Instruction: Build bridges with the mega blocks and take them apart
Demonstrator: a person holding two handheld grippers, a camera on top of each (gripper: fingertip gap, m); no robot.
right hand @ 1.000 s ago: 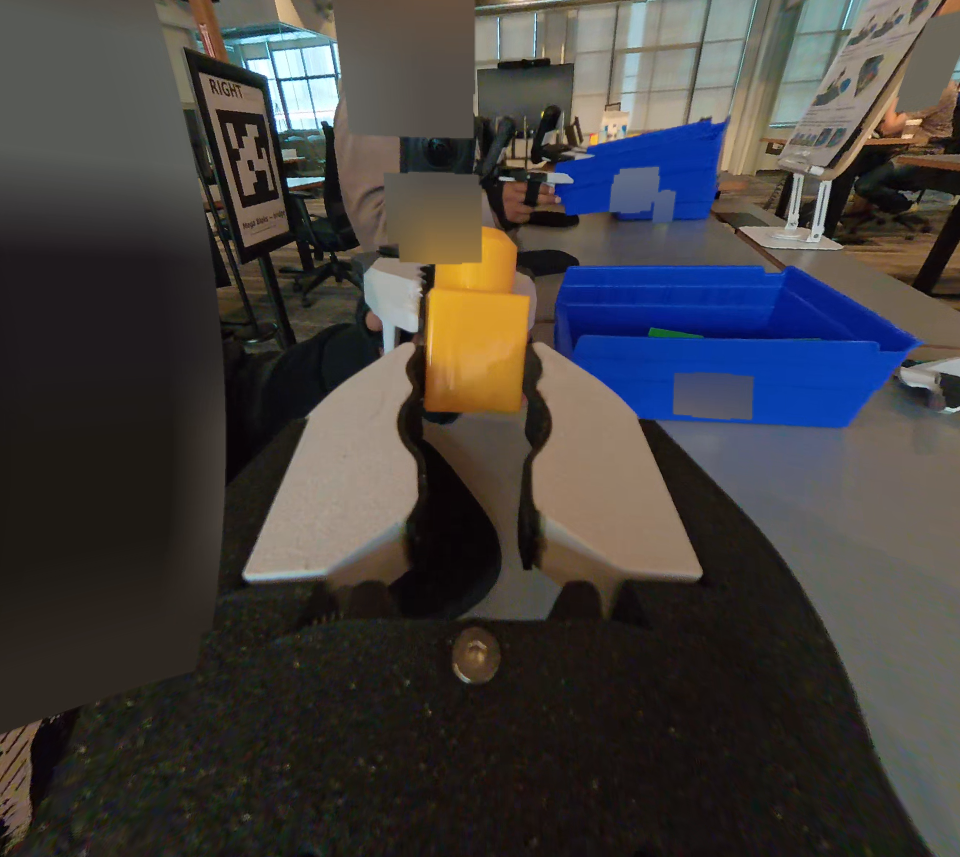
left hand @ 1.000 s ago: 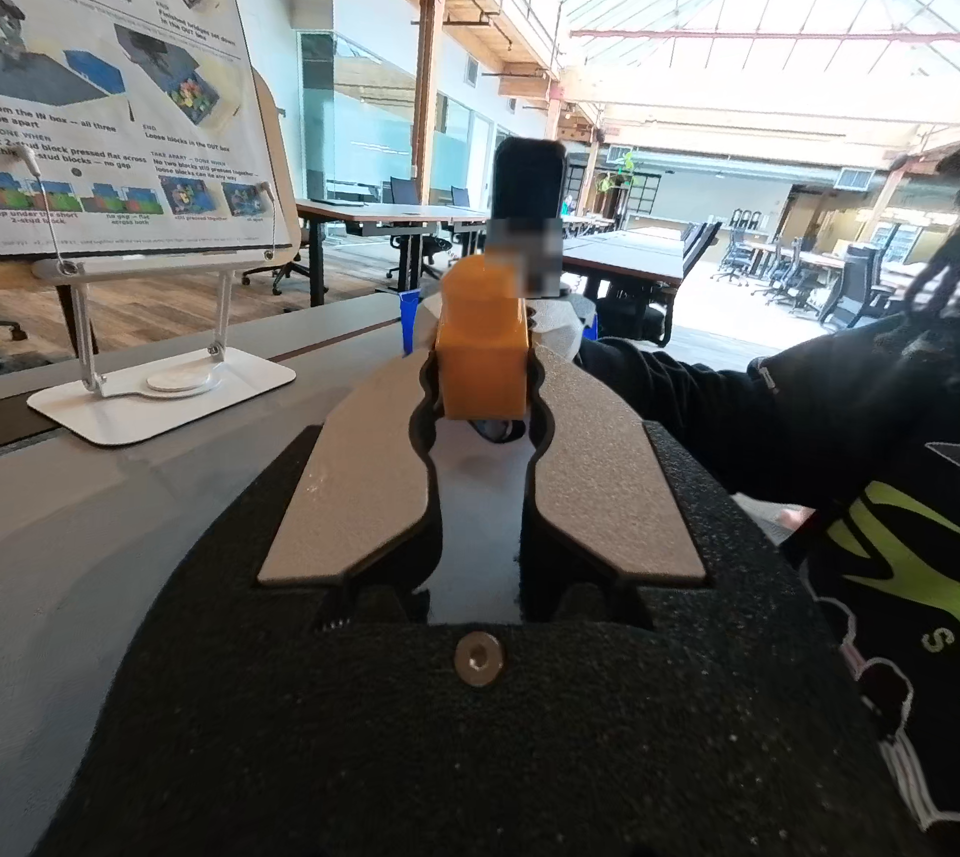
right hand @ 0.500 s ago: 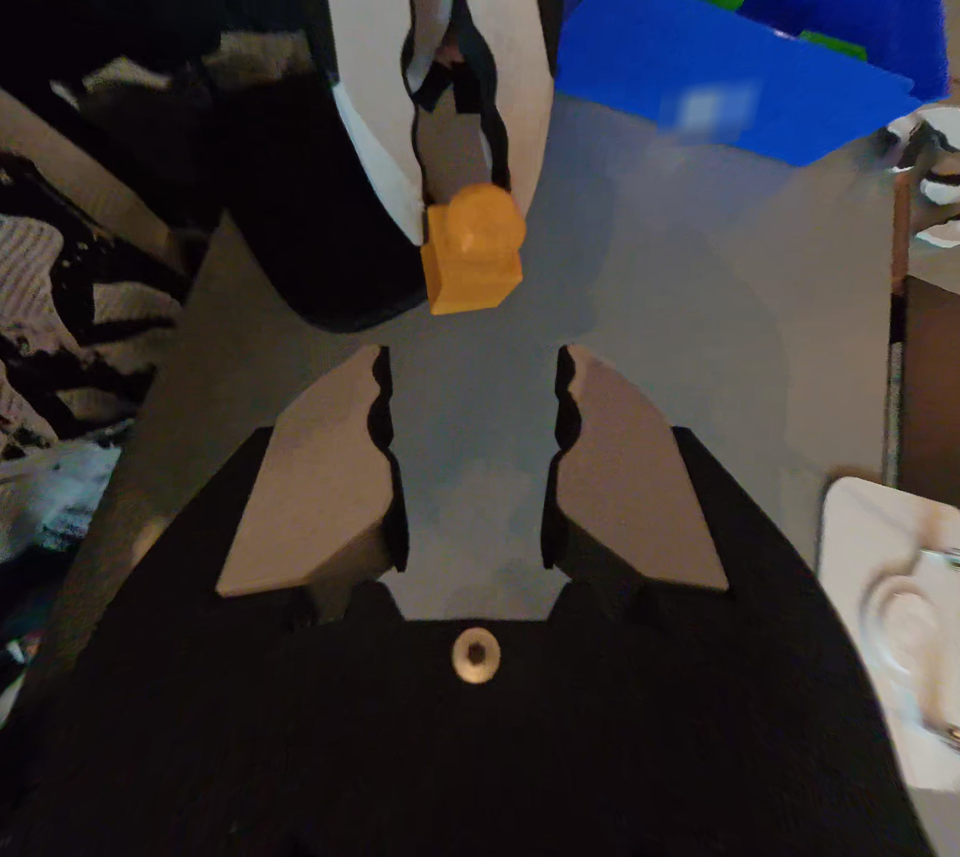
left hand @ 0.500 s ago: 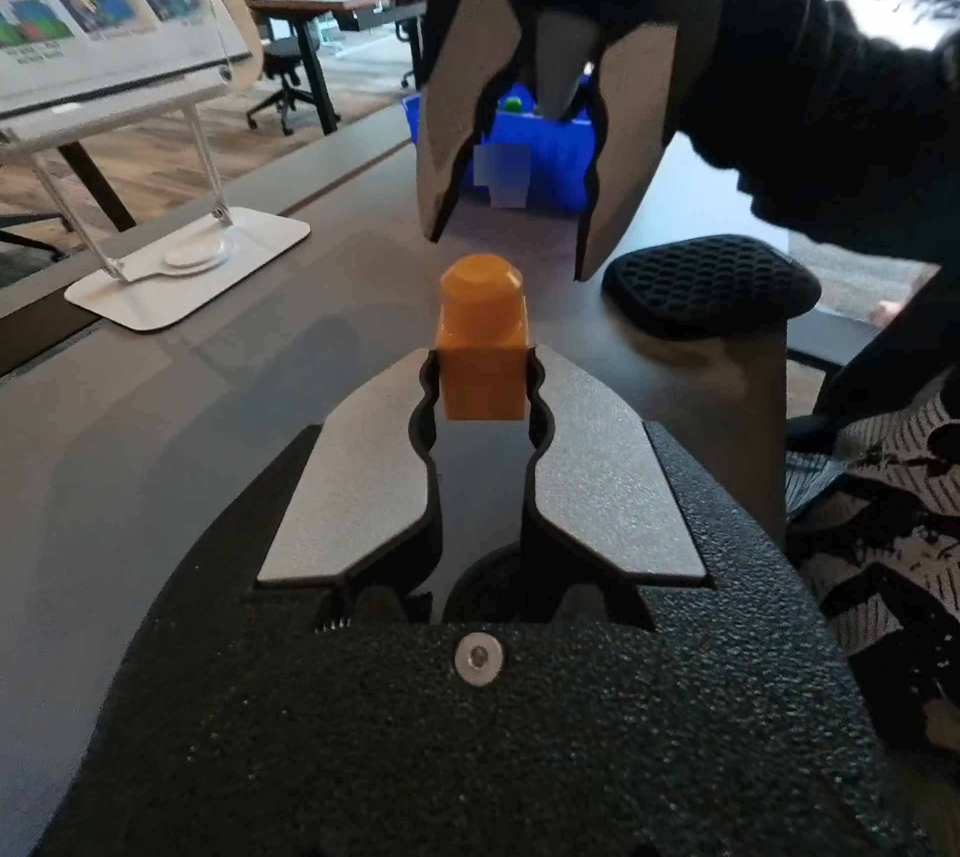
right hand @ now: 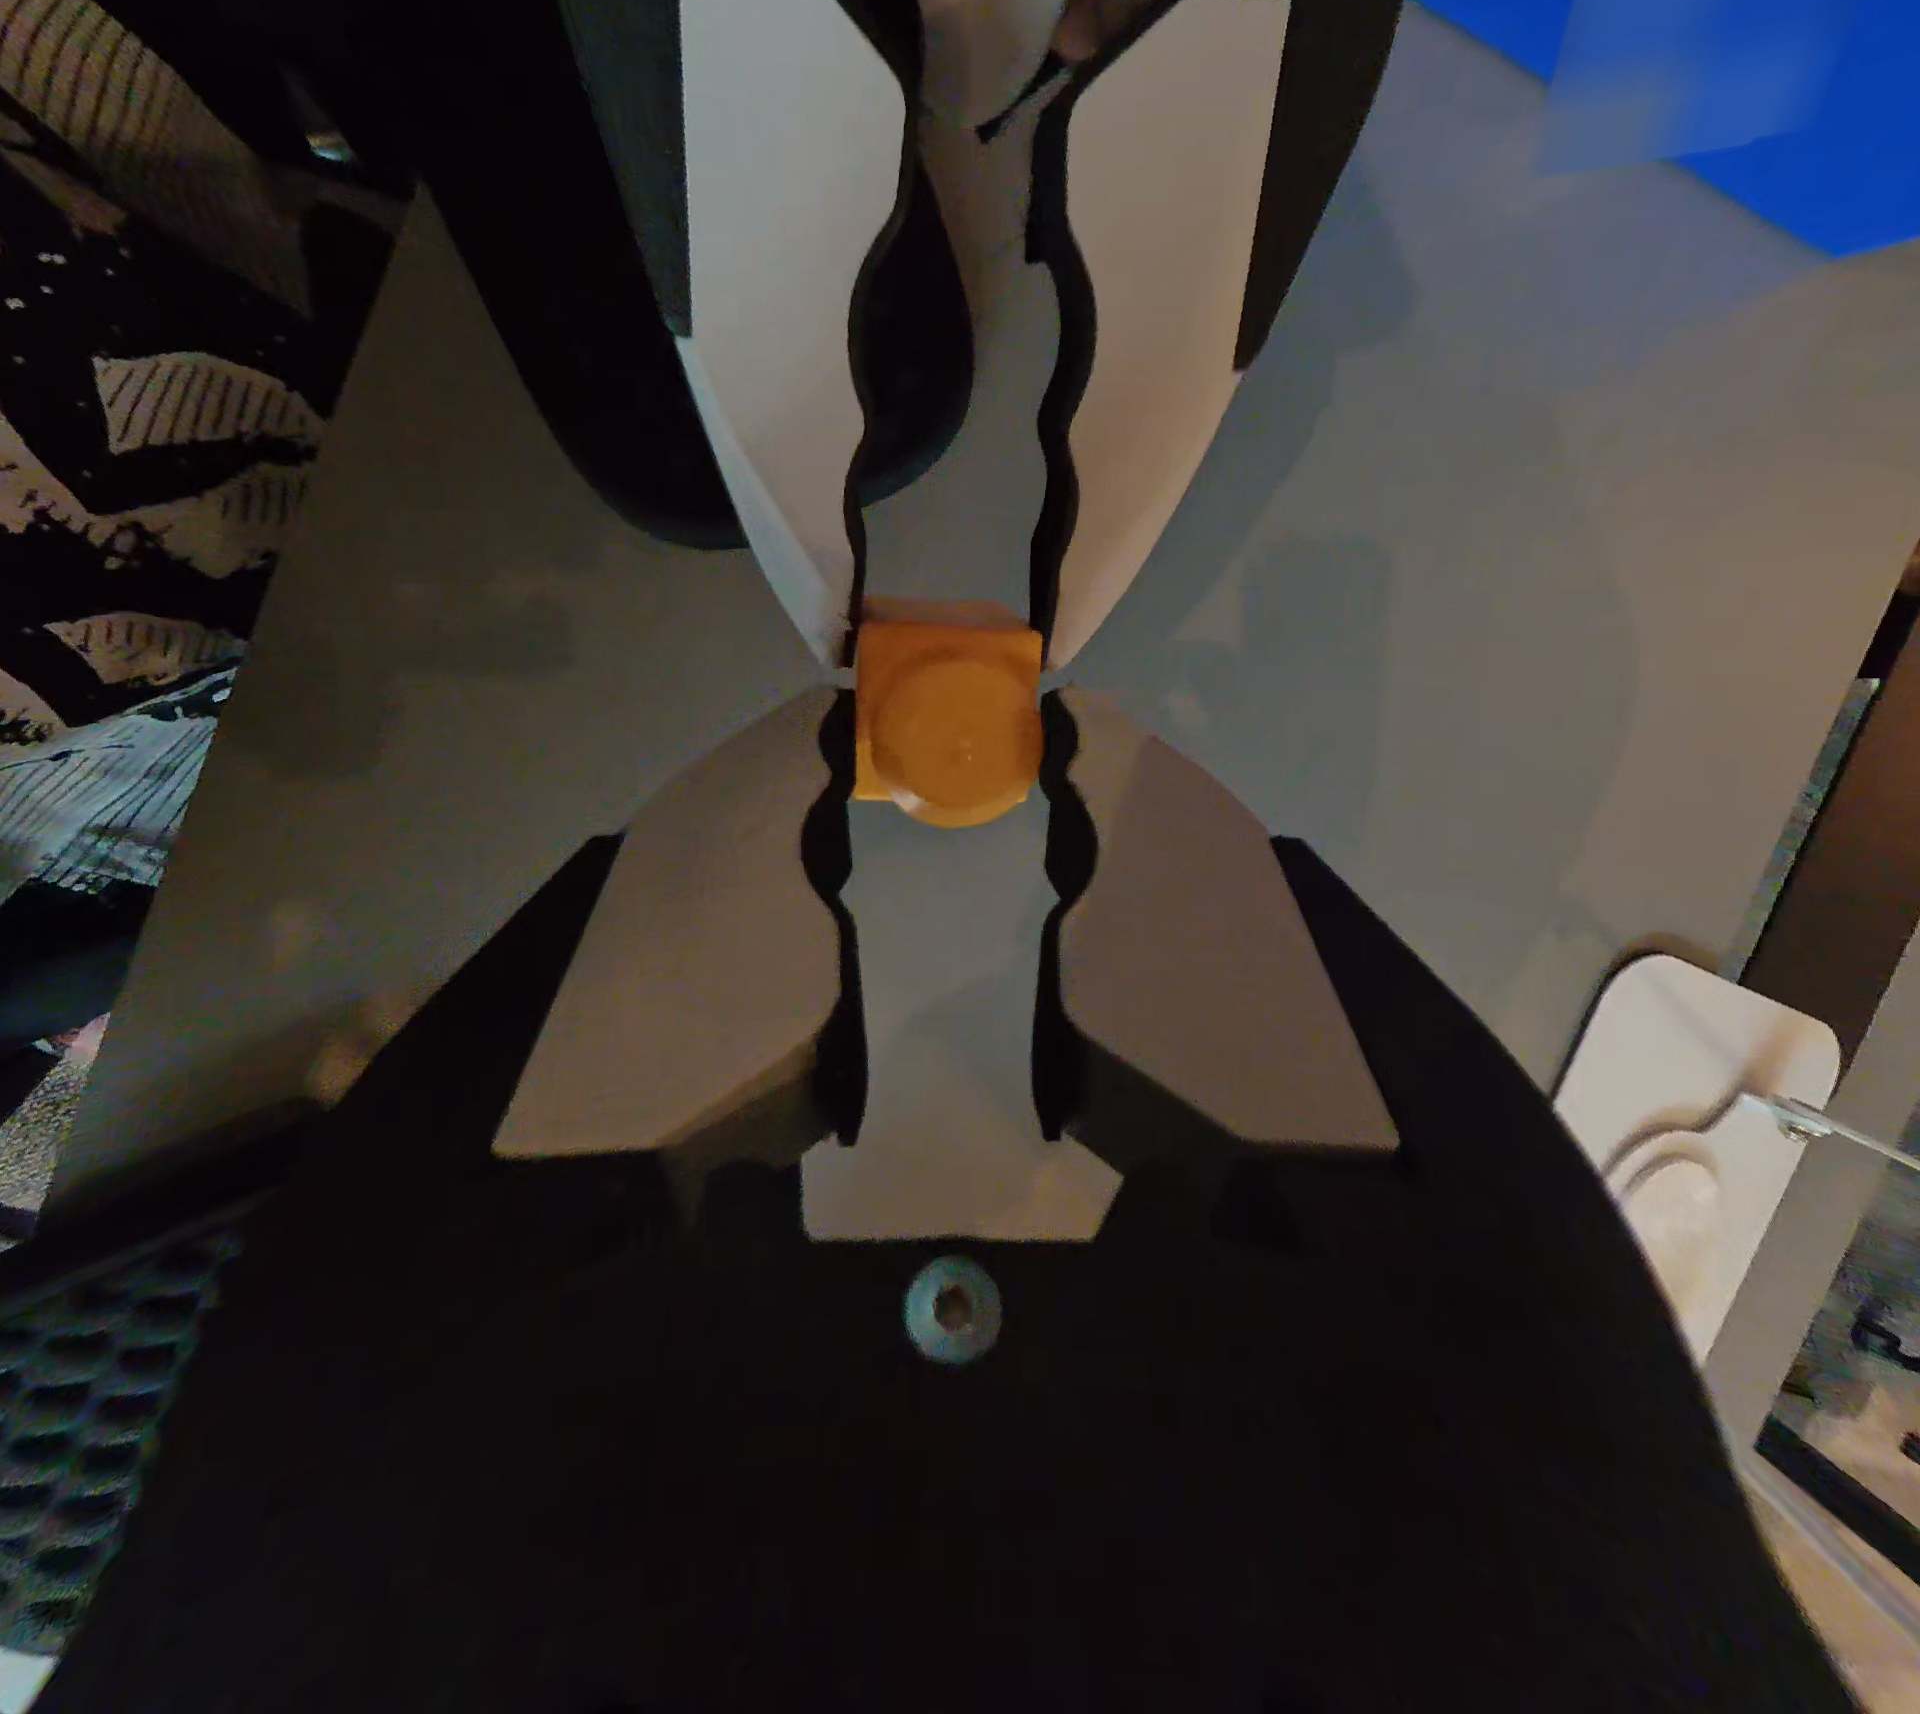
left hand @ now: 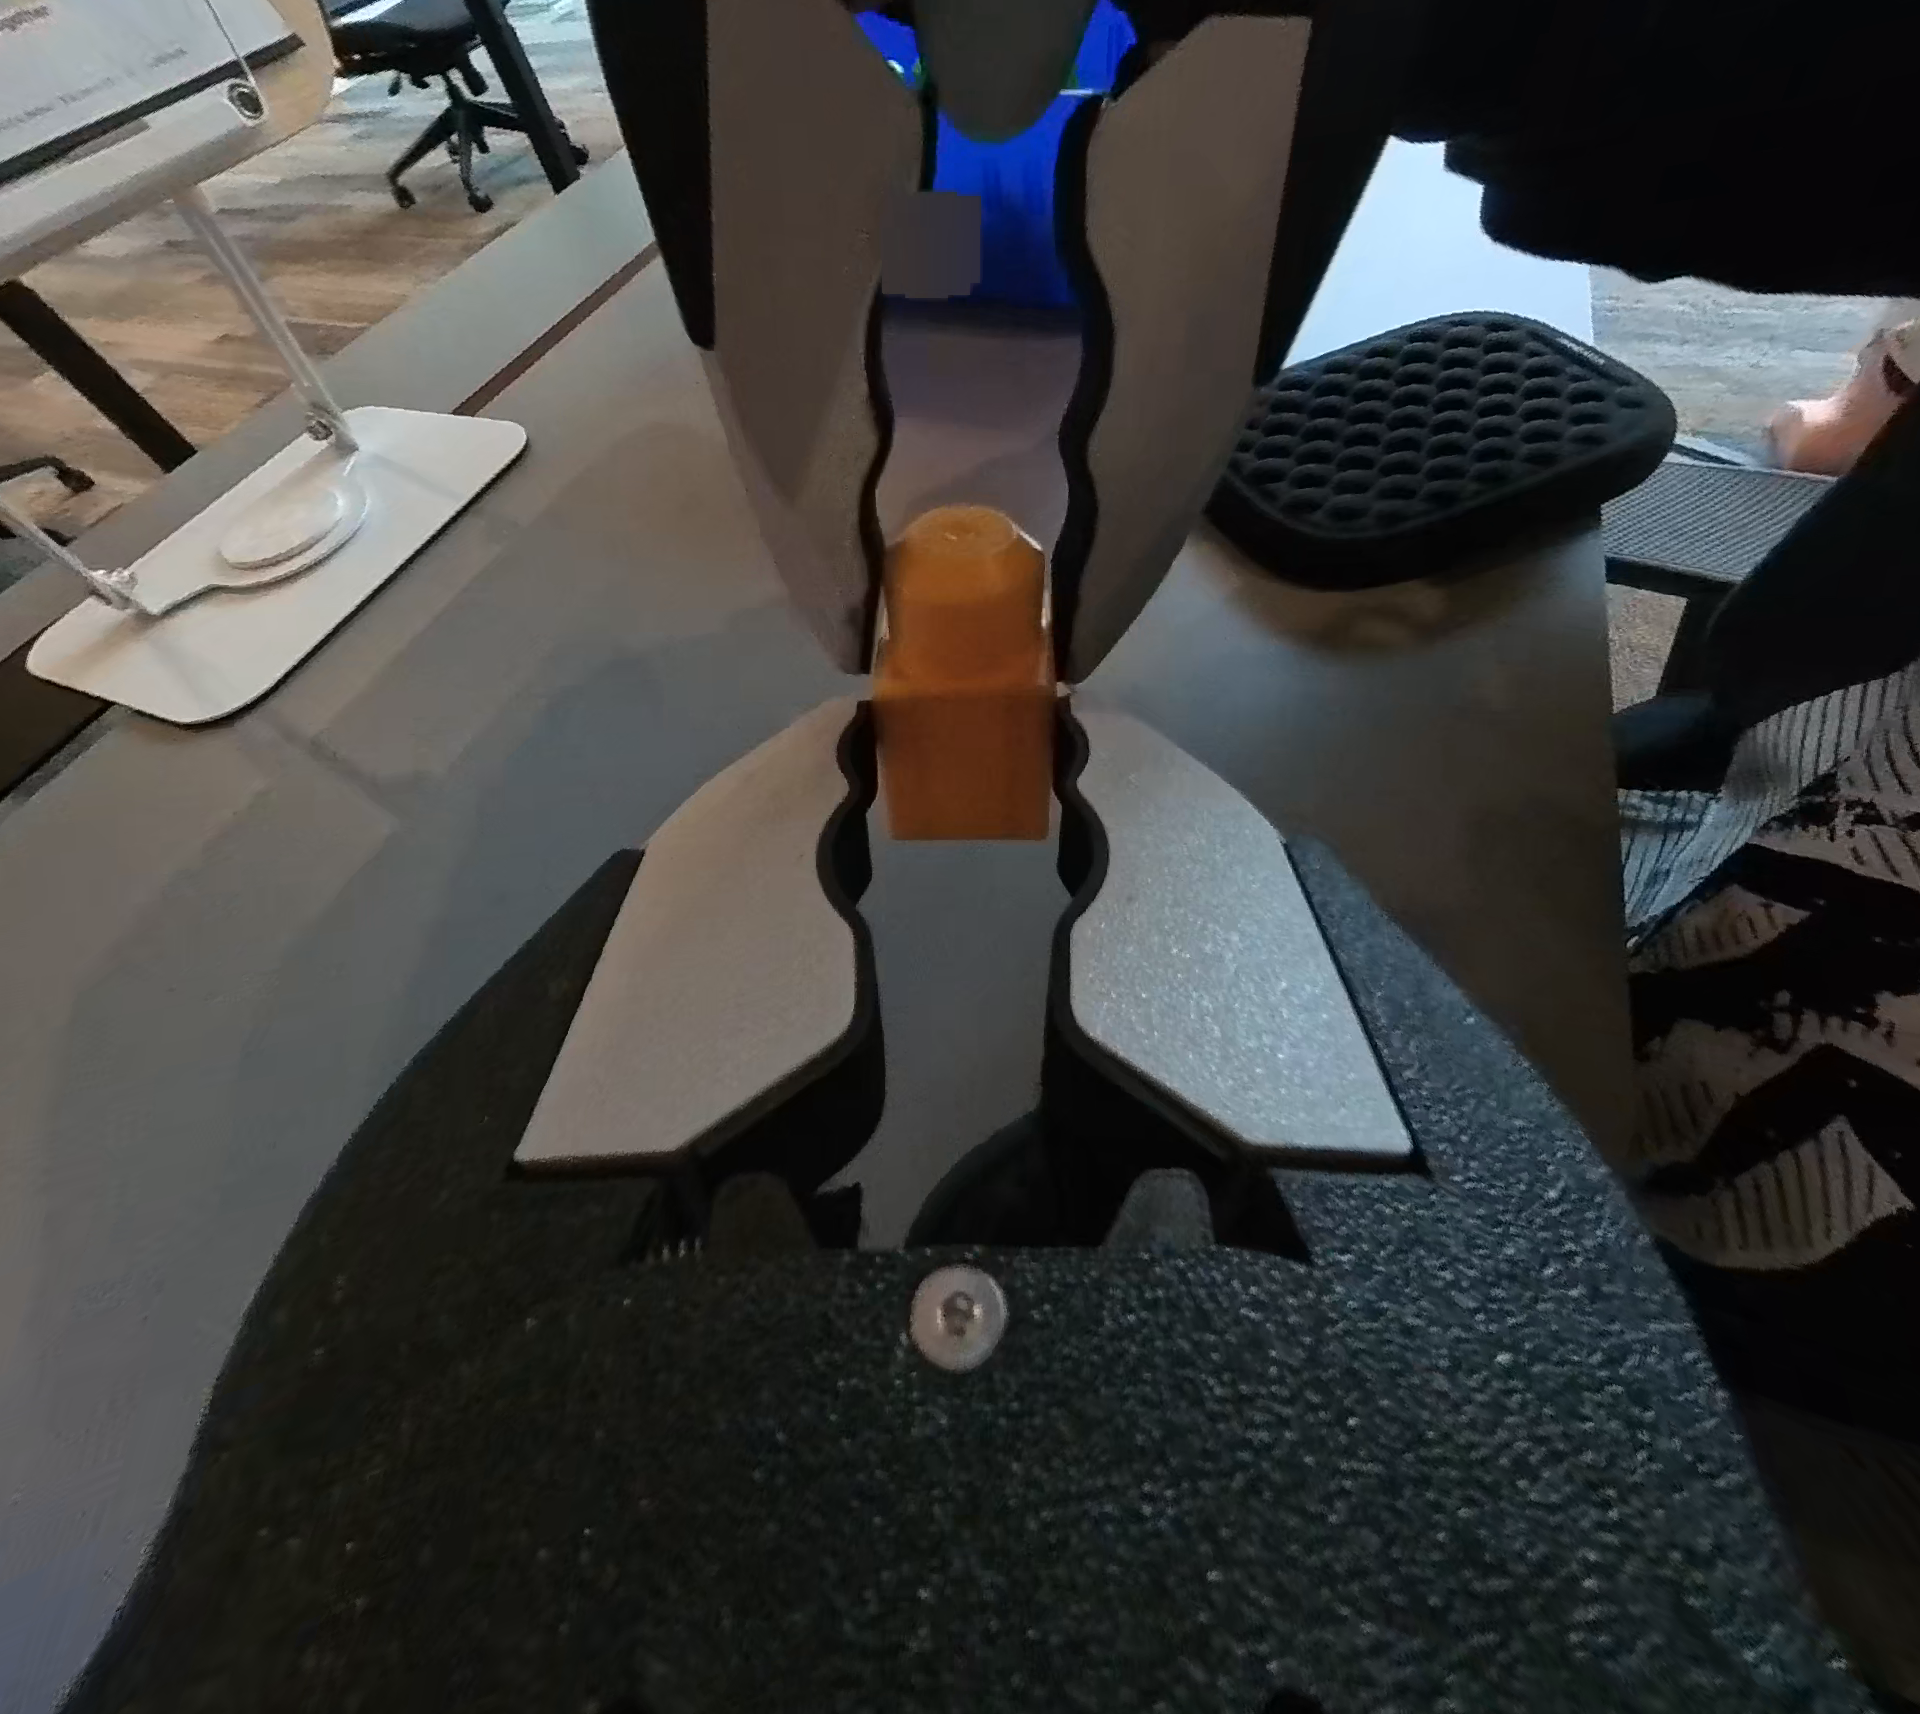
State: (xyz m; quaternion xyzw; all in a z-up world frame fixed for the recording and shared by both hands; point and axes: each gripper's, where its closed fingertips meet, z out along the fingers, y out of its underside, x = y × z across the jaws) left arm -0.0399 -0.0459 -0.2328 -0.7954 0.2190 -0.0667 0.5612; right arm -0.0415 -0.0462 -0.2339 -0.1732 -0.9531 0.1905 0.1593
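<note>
While the left gripper [left hand: 961, 708] stays clamped on the orange block [left hand: 964, 734] at frame centre, the right gripper [right hand: 945, 708], apart half a second ago, has closed its tips about the block from the far side: a handover or re-grip, probably. Beyond, bare table [left hand: 343, 791] leaves room; blue bin [left hand: 1013, 210] upper centre.
</note>
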